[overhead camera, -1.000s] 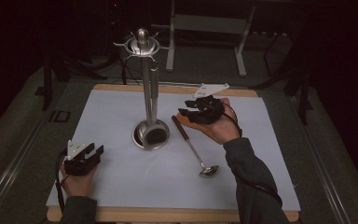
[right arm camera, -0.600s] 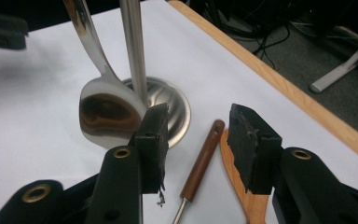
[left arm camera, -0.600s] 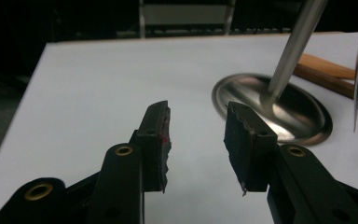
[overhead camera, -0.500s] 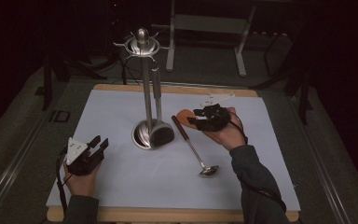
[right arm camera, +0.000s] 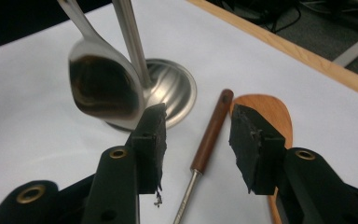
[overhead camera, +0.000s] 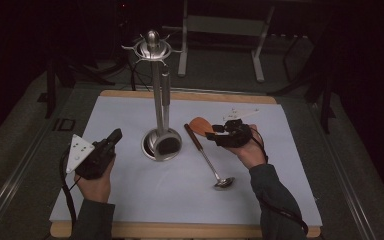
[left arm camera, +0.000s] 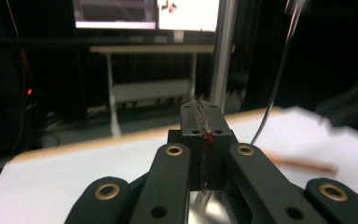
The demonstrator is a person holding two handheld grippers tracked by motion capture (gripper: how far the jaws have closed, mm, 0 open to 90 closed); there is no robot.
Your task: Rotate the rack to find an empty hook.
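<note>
- Left gripper (overhead camera: 114, 137) lifted off the white mat (overhead camera: 130, 200), jaws just snapped together, nothing between them.
- Right gripper (overhead camera: 215, 134) low over the ladle (overhead camera: 207, 159), jaws spread either side of its brown handle, not pinching.
- Ladle flat on the mat, just beside the stand (overhead camera: 161, 142).
- Wooden spatula (right arm camera: 265, 109) right behind.

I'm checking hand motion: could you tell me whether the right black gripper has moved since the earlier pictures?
Yes: the right black gripper came down toward the table, nearer the steel stand's round base.

A wood-handled ladle (overhead camera: 207, 159) lies flat (bowl toward the person) beside the stand.
</note>
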